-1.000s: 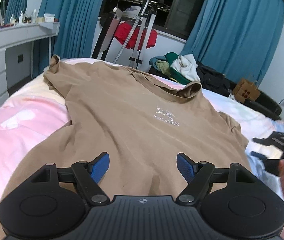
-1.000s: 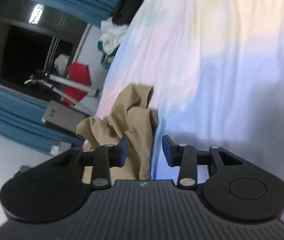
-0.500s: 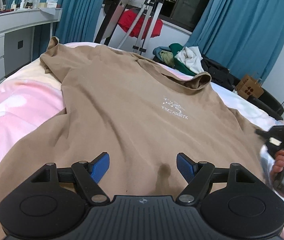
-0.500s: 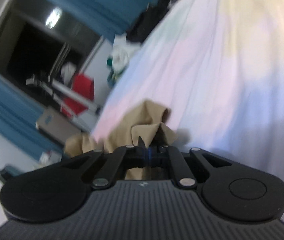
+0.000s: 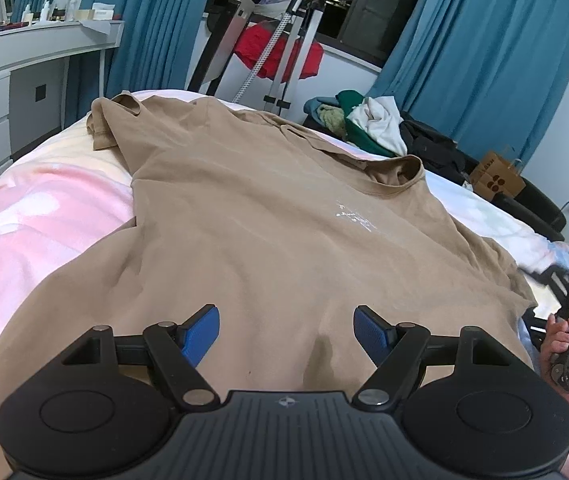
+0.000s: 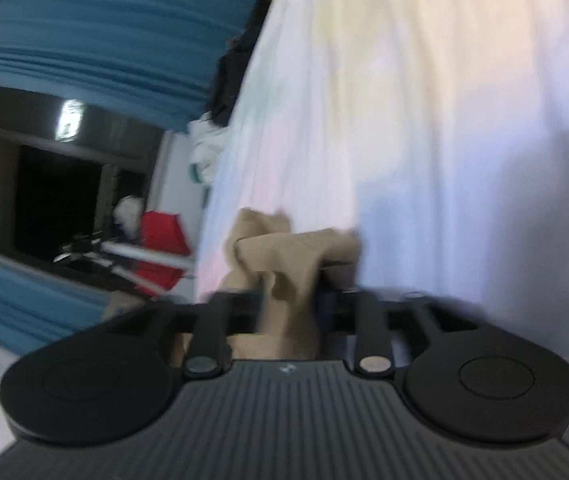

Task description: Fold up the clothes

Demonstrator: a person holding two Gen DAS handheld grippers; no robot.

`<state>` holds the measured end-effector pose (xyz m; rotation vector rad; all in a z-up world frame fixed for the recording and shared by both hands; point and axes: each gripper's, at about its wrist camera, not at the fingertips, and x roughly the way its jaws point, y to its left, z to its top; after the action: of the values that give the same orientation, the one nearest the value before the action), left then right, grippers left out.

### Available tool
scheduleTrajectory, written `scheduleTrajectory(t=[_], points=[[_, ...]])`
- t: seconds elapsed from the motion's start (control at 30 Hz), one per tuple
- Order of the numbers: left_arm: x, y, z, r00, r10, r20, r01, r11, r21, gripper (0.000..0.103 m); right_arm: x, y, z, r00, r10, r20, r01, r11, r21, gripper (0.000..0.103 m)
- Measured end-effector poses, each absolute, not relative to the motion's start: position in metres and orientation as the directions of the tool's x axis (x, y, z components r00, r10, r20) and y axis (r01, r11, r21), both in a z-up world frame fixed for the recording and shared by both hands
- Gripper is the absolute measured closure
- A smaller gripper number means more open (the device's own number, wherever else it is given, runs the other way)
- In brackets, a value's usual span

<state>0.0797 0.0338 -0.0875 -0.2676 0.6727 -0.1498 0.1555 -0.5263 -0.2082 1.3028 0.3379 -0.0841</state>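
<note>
Here the tan T-shirt point(image 5: 268, 240) lies spread front-up across the bed point(image 5: 44, 216). The left tongs point(image 5: 286, 330) hover open above its hem; the right tongs point(image 6: 290, 300), jaws just opening, straddle a bunched sleeve at the bed's right edge. Flatten that sleeve before folding inward.

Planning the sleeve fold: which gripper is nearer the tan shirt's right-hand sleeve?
Right. The right gripper has the bunched sleeve between its jaws, which have just been opening. The left gripper hangs open over the tan shirt near its hem, well away from that sleeve.
</note>
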Motion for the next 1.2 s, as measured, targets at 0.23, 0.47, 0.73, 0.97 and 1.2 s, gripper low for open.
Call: scheduleTrajectory(t=[0.23,0.47,0.73,0.97,1.2], points=[[0.089,0.035,-0.093,0.765,-0.228,-0.602,0.049,0.953,-0.298,0.027,0.213,-0.523,-0.206,0.947,0.267,-0.177,0.094,0.296,0.950,0.029],[0.104,0.034,-0.099,0.755,-0.245,-0.608,0.047,0.945,-0.323,0.027,0.232,-0.527,-0.208,0.973,0.175,-0.150,0.100,0.262,0.960,0.051],[0.096,0.048,-0.077,0.794,-0.246,-0.555,0.034,0.931,-0.364,0.027,0.225,-0.483,-0.128,0.937,-0.154,-0.312,0.324,0.716,0.619,0.095],[0.086,0.073,-0.052,0.835,-0.211,-0.509,0.009,0.929,-0.371,0.027,0.238,-0.365,-0.052,0.898,-0.388,-0.209,0.407,0.911,0.058,0.095],[0.078,0.107,-0.030,0.869,-0.189,-0.458,-0.012,0.916,-0.400,0.028,0.259,-0.217,-0.060,0.939,-0.311,-0.145,0.267,0.927,-0.263,0.095]])
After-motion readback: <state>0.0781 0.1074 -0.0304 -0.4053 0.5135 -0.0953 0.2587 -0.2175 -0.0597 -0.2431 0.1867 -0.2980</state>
